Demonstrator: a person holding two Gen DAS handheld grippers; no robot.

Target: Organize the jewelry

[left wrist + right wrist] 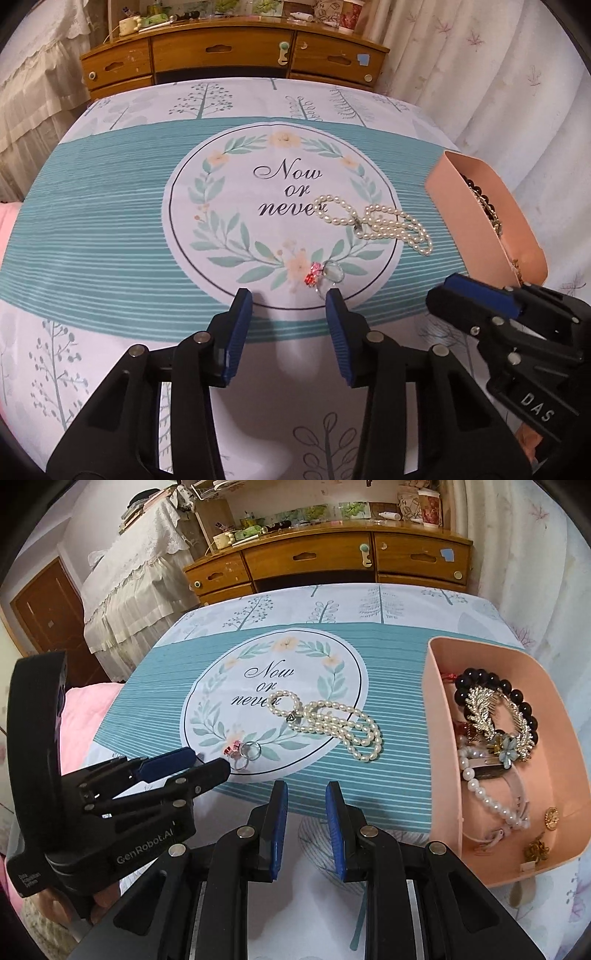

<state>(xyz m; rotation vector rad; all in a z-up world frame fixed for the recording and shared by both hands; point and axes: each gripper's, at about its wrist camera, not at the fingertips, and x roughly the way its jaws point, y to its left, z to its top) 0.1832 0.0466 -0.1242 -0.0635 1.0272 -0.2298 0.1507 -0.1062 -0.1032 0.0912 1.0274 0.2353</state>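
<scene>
Left wrist view: your left gripper (290, 295) hangs low over the tablecloth (110, 229) with its jaws spread and nothing between them; the right blue fingertip (334, 299) sits just beside the rings (323, 275), a small cluster with a pink-red stone and a pale clear one, lying on the lower rim of the printed wreath circle. Beyond them, the pearl necklace (384, 225) lies loosely coiled across the circle's right side, overlapping the word "never". Right wrist view: your right gripper (306, 794) is likewise released, jaws parted and empty, over the teal stripes near the table's front. Just to its right stands the pink tray (443, 775), which holds a black bead bracelet (517, 698), a gold leaf brooch (480, 705), a white pearl strand (491, 805) and small gold pieces.
</scene>
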